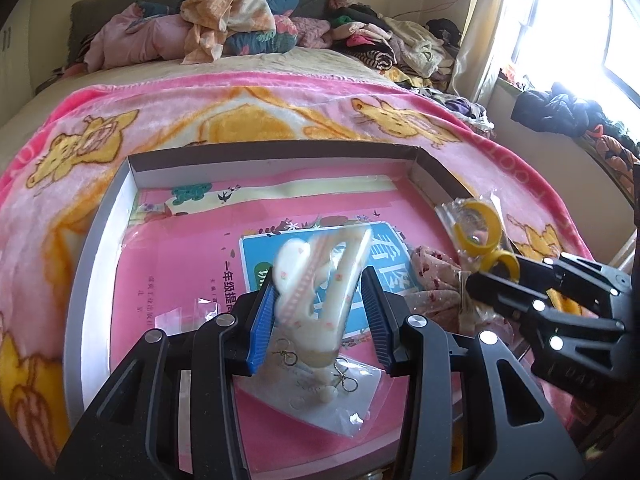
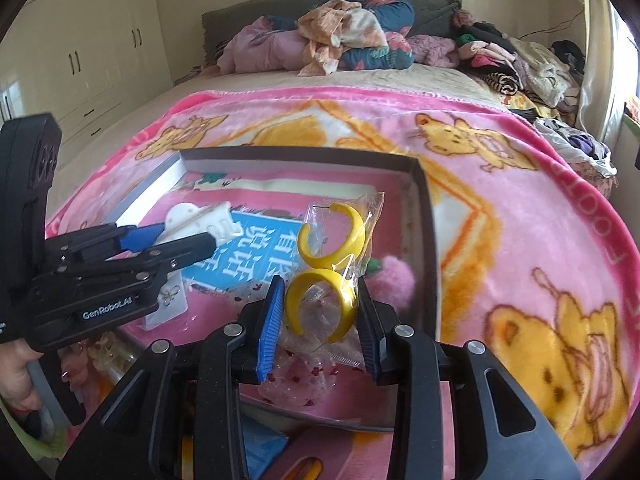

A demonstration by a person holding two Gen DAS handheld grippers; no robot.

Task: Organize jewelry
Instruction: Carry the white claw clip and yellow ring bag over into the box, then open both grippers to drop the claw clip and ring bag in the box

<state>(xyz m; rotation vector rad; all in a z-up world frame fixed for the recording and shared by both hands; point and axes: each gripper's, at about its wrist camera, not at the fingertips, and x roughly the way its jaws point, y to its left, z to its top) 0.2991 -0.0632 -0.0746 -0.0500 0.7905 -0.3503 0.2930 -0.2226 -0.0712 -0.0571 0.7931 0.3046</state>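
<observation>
My left gripper (image 1: pixel 316 292) is shut on a cream hair clip (image 1: pixel 304 264) and holds it upright over a shallow grey box (image 1: pixel 100 240). Under the clip, a clear packet of small gold earrings (image 1: pixel 340 384) lies on the box's pink book (image 1: pixel 180 264). My right gripper (image 2: pixel 320 304) is shut on a clear bag of yellow hoop earrings (image 2: pixel 340 240), over the box's near right part. In the right wrist view the left gripper (image 2: pixel 188 238) and its clip (image 2: pixel 200 216) are at the left. The right gripper (image 1: pixel 494 270) and the yellow hoops (image 1: pixel 480 228) show at the right of the left wrist view.
The box sits on a pink cartoon blanket (image 2: pixel 520 240) on a bed. A pink fuzzy item (image 2: pixel 392 280) and a floral fabric pouch (image 1: pixel 432 276) lie in the box's right side. Heaped clothes (image 1: pixel 240 20) fill the bed's far end. A hand (image 2: pixel 16 376) grips the left tool.
</observation>
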